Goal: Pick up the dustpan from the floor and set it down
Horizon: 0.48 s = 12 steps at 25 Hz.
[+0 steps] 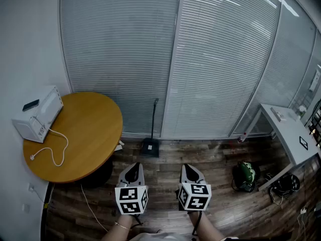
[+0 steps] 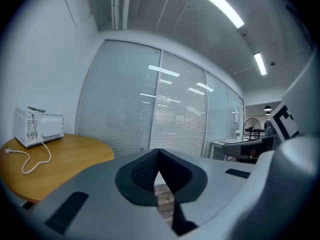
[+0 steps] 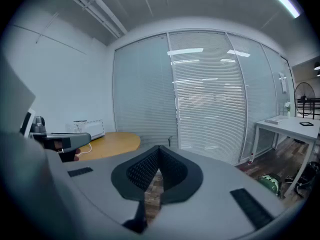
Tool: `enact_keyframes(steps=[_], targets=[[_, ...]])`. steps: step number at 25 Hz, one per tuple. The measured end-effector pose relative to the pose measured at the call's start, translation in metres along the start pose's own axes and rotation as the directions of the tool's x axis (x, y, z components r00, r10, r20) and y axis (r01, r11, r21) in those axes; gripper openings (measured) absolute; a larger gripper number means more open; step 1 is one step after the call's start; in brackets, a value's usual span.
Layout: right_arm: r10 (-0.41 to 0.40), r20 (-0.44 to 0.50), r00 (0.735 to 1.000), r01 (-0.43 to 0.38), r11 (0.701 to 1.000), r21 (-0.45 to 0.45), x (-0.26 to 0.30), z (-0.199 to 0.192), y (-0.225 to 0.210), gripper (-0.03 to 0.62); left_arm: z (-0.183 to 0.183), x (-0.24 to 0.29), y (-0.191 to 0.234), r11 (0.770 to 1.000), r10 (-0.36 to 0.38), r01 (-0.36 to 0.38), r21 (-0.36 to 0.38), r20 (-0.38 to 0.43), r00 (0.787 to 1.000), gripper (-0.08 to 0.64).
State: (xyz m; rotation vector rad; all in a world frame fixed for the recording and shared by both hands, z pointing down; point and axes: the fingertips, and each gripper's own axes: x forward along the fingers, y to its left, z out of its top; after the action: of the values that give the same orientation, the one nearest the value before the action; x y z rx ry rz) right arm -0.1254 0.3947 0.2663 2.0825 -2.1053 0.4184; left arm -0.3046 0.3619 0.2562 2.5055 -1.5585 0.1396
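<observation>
two closed, empty tools: left gripper [image 1: 134,167], right gripper [image 1: 187,168]; dustpan [image 1: 150,147] on floor.

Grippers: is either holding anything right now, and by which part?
Nothing is held. The left gripper and right gripper are both shut and empty; the black long-handled dustpan stands untouched on the wooden floor.

Room: white wall [image 1: 25,44] at left; glass partition with closed blinds [image 1: 175,59] across the back; dark wood-plank floor [image 1: 215,157]. Round wooden tabletop [image 1: 90,129] at left, bearing a white oven [image 1: 37,115] and a loose cable [image 1: 55,152]. White desk [image 1: 291,137] at right. Ceiling strip lights [image 2: 215,4], lit.
</observation>
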Motion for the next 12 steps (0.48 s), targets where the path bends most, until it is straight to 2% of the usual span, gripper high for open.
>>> enact_keyframes(steps=[7, 12], targets=[[0.014, 0.013, 1.0, -0.015, 0.997, 0.07, 0.003, -0.003, -0.01, 0.032, -0.003, 0.003, -0.004, 1.0, 0.016, -0.016, -0.004, -0.006, 1.0, 0.017], [0.006, 0.001, 1.0, -0.006, 0.997, 0.08, 0.005, -0.007, -0.022, 0.032, -0.008, 0.005, -0.008, 0.999, 0.034, -0.034, -0.001, -0.019, 0.999, 0.017]])
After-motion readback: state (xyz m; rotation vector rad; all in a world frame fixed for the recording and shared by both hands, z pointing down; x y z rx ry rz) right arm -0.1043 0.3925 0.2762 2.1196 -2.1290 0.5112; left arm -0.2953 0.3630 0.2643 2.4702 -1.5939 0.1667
